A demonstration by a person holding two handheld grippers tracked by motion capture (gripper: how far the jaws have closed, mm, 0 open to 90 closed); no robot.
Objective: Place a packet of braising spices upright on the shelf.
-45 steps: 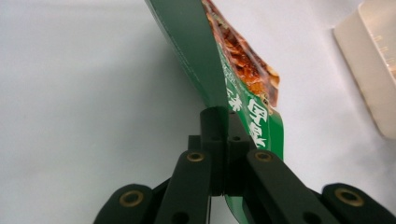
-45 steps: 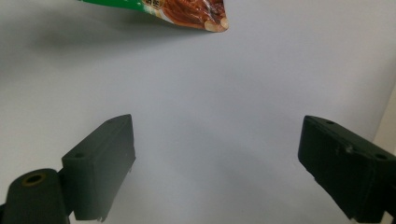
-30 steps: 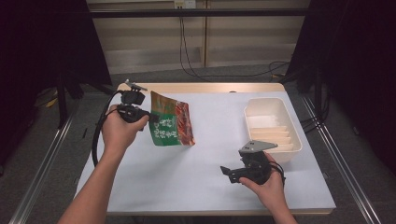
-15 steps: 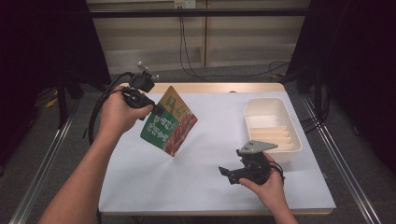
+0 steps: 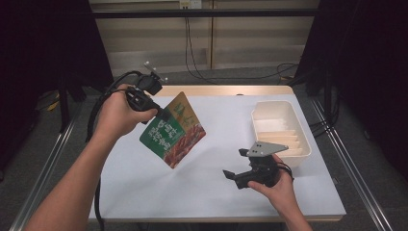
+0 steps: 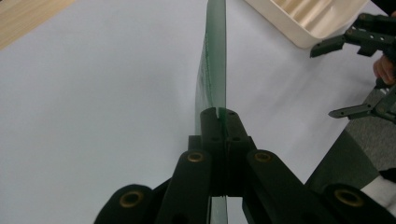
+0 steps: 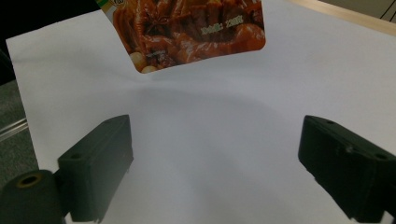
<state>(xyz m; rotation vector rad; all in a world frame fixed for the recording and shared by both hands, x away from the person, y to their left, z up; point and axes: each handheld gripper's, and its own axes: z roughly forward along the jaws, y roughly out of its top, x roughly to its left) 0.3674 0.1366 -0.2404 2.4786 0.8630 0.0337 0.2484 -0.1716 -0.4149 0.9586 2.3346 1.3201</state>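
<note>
Closest to me, at the near right of the white tabletop (image 5: 202, 192), the person's right hand (image 5: 279, 187) grips the right hand-held gripper (image 5: 236, 166) low over the surface, its jaws standing wide apart with nothing but bare white sheet between them; the grey three-cornered plate sits on top of it. In the right gripper view those two black jaws frame the lower edge of the food pouch (image 7: 187, 32), which hangs clear above the tabletop and throws a soft shadow under itself. A bit farther in and to the left, the left forearm reaches up from the near edge, and the left hand (image 5: 118, 113) carries the left hand-held gripper (image 5: 161, 114), whose jaws are pinched tight on the top corner of the pouch (image 5: 173, 132). The pouch is green with a reddish picture of cooked food, tilted with one corner pointing down, lifted off the tabletop over its left-centre part. In the left gripper view the pouch (image 6: 215, 70) shows edge-on, a thin green sheet clamped between the closed jaws. Beyond the right hand, near the right edge of the tabletop, sits a cream plastic tray (image 5: 288, 108) with ribbed dividers inside. A black cable (image 5: 98, 108) loops from the left gripper off the left side.
</note>
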